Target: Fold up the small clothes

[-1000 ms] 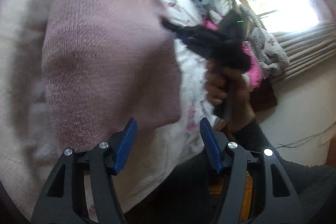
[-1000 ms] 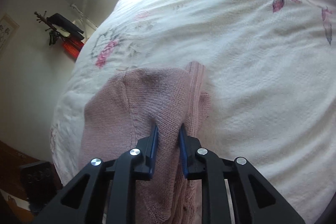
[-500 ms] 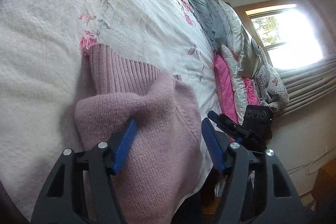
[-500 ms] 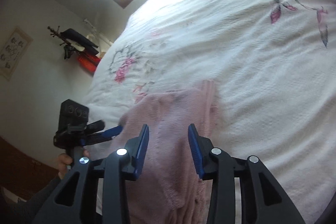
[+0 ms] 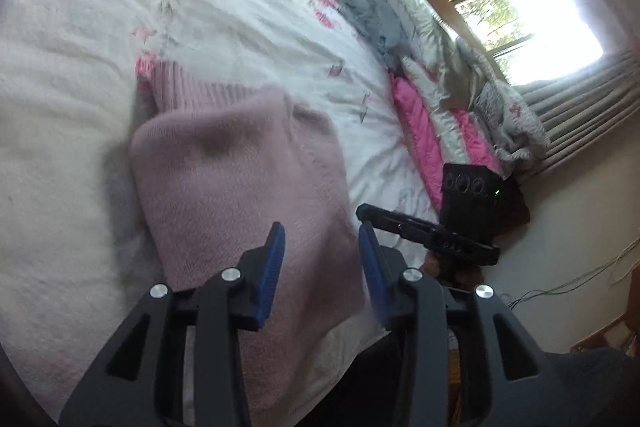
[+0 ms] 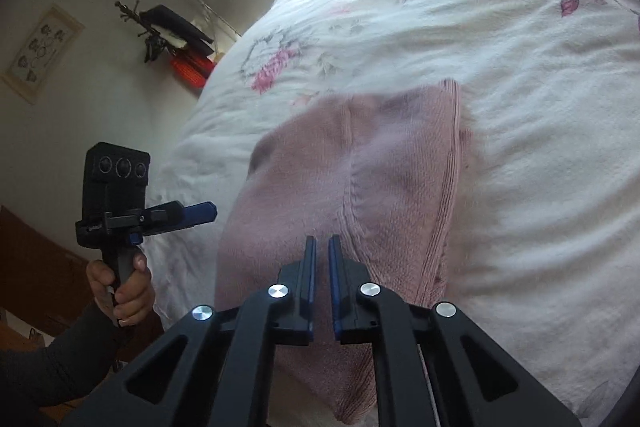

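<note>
Blurring softens the folded pink sweater [image 5: 240,195], its lower edge hidden behind grippers.

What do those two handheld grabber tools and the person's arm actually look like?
Each gripper, left and right, is a black plastic frame with silver round bolts and two flat fingers faced with blue pads. A black box with three round lenses tops each pistol-style handle. The person wears a dark grey long sleeve.

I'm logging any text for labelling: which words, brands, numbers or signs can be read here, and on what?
None can be read.
The framed picture on the wall: pattern only, too small to tell any lettering.
The pink sweater and the floral bedspread: no label or print with words shows.
Both grippers: no markings legible.
</note>
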A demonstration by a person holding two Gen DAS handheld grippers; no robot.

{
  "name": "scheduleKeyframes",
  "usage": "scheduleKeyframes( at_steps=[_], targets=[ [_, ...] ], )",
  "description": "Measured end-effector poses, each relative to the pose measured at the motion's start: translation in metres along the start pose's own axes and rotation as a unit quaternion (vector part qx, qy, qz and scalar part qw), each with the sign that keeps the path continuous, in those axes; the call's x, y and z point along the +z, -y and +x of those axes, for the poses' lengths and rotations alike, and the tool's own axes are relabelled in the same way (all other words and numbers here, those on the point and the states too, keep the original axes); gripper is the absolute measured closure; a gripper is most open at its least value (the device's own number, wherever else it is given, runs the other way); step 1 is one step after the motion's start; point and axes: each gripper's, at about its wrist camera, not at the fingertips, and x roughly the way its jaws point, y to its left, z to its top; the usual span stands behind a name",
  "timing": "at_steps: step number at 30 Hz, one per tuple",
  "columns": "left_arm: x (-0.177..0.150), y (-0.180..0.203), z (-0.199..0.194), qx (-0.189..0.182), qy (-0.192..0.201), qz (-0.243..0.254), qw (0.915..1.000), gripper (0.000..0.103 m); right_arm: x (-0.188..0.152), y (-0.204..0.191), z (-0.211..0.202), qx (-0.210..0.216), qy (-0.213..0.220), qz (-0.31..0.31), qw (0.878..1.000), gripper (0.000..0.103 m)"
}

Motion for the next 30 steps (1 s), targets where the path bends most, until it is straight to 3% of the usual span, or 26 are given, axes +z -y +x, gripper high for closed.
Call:
scheduleKeyframes(
  at_steps=[2, 3, 5, 7, 10, 12, 14, 16, 18, 19, 22, 23, 25, 28, 30],
  targets=[
    [-0.006, -0.015, 0.017, 0.039, -0.015, 0.001, 0.9991, 0.095, -0.006, 0.016, 0.016, -0.041, -0.015, 0.013, 0.999, 0.103],
    [-0.007, -0.023, 0.018, 0.044, -0.015, -0.008, 0.9989, 0.101, -0.01, 0.027, 0.02, -0.041, -0.017, 0.023, 0.999, 0.103],
    [-0.008, -0.031, 0.018, 0.04, -0.012, -0.019, 0.9989, 0.101, -0.015, 0.047, 0.019, -0.01, -0.012, 0.066, 0.998, 0.103],
    [-0.009, -0.026, 0.015, 0.055, -0.009, -0.013, 0.9983, 0.103, -0.018, 0.051, 0.011, -0.005, -0.002, 0.081, 0.997, 0.103],
    [-0.017, 0.001, -0.008, 0.049, 0.018, 0.012, 0.9986, 0.062, -0.024, 0.043, -0.011, 0.008, 0.021, 0.093, 0.995, 0.099],
    [-0.031, 0.02, -0.021, 0.024, 0.032, 0.032, 0.9987, 0.06, -0.034, 0.029, -0.023, 0.036, 0.03, 0.084, 0.995, 0.099],
    [-0.041, 0.02, -0.016, 0.032, 0.025, 0.033, 0.9986, 0.059, -0.045, 0.018, -0.021, 0.039, 0.021, 0.072, 0.996, 0.098],
    [-0.045, 0.004, 0.002, 0.063, 0.003, 0.018, 0.9979, 0.064, -0.053, 0.021, -0.005, 0.017, 0.0, 0.071, 0.997, 0.098],
    [-0.048, -0.01, 0.01, 0.055, 0.001, -0.001, 0.9985, 0.066, -0.06, 0.035, 0.011, -0.047, -0.018, 0.072, 0.996, 0.103],
    [-0.048, -0.01, 0.009, 0.047, 0.004, -0.01, 0.9988, 0.065, -0.062, 0.041, 0.012, -0.055, -0.015, 0.076, 0.995, 0.103],
    [-0.055, 0.01, -0.005, 0.043, 0.019, -0.003, 0.9989, 0.045, -0.069, 0.029, -0.008, -0.042, 0.01, 0.078, 0.996, 0.099],
    [-0.071, 0.026, -0.022, 0.023, 0.041, 0.011, 0.9988, 0.036, -0.071, 0.019, -0.015, -0.041, 0.017, 0.068, 0.997, 0.098],
    [-0.09, 0.029, -0.032, 0.043, 0.062, 0.019, 0.997, 0.024, -0.08, -0.003, -0.025, -0.028, 0.026, 0.042, 0.998, 0.098],
    [-0.105, 0.007, -0.016, 0.082, 0.046, -0.015, 0.9954, 0.023, -0.093, -0.017, -0.01, -0.042, 0.006, 0.019, 0.999, 0.097],
    [-0.108, -0.006, 0.003, 0.107, 0.018, -0.028, 0.9937, 0.023, -0.097, -0.003, 0.012, -0.08, -0.02, 0.03, 0.996, 0.099]
  ],
)
